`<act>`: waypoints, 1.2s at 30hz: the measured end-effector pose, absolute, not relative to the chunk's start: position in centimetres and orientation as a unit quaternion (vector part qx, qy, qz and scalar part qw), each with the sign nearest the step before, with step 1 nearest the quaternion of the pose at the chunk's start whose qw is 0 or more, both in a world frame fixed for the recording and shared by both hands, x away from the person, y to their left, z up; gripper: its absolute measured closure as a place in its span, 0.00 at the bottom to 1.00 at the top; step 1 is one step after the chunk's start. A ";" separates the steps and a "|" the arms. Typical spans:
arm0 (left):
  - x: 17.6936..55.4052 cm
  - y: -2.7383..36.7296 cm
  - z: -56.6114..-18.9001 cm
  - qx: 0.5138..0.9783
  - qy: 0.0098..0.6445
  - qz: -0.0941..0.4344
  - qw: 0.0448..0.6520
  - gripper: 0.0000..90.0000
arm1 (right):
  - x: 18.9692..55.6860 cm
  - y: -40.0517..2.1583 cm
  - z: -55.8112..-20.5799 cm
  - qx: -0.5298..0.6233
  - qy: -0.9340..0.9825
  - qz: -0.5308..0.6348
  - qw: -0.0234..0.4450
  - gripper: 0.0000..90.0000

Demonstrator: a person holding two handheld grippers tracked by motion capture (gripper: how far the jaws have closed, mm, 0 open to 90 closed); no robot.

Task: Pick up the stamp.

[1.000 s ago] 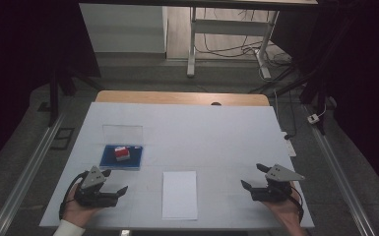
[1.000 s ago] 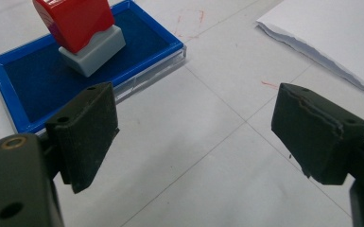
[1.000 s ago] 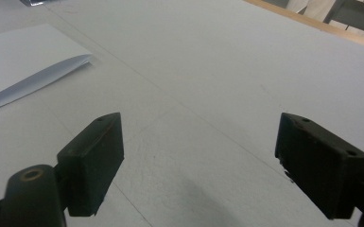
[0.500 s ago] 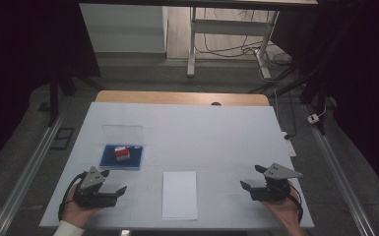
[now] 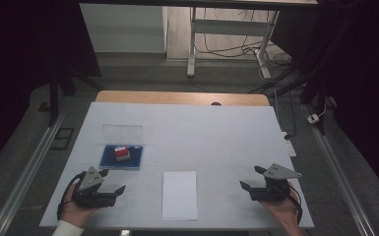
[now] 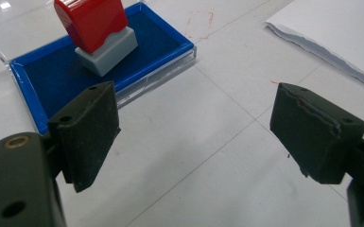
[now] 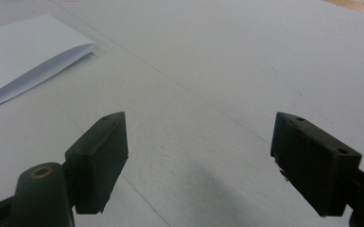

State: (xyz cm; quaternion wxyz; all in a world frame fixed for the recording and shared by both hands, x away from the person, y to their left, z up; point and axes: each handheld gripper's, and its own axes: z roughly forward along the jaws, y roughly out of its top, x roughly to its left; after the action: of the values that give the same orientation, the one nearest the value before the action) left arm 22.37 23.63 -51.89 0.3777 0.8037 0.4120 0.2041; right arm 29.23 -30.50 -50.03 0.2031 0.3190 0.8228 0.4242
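A red stamp with a grey base stands in a blue ink pad tray, whose clear lid lies open behind it. A white sheet of paper lies at the front middle of the table. My left gripper rests open near the front left, just in front of the ink pad, with nothing between its jaws. At the front right my right gripper is open over bare table, to the right of the paper.
The white table top has a wooden strip along its far edge. Metal rails run along both sides of the table. A table frame and cables stand on the floor beyond.
The right gripper has shifted slightly toward the front edge. The left gripper and the objects stay where they were.
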 end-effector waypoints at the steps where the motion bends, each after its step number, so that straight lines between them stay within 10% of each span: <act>1: 22.4 23.6 -51.9 0.804 0.412 0.204 0.378 0.19 | 29.3 -30.5 -50.0 0.318 0.822 0.427 0.202 0.23; 36: 26.7 24.3 -46.8 0.855 0.351 0.207 0.321 0.25 | 29.2 -30.5 -50.3 0.318 0.827 0.419 0.198 0.26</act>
State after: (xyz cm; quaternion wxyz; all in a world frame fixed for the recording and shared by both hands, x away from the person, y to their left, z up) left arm 26.67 24.27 -46.84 0.3209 0.8550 0.3510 0.2070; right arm 29.18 -30.47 -50.25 0.1978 0.3184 0.8271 0.4189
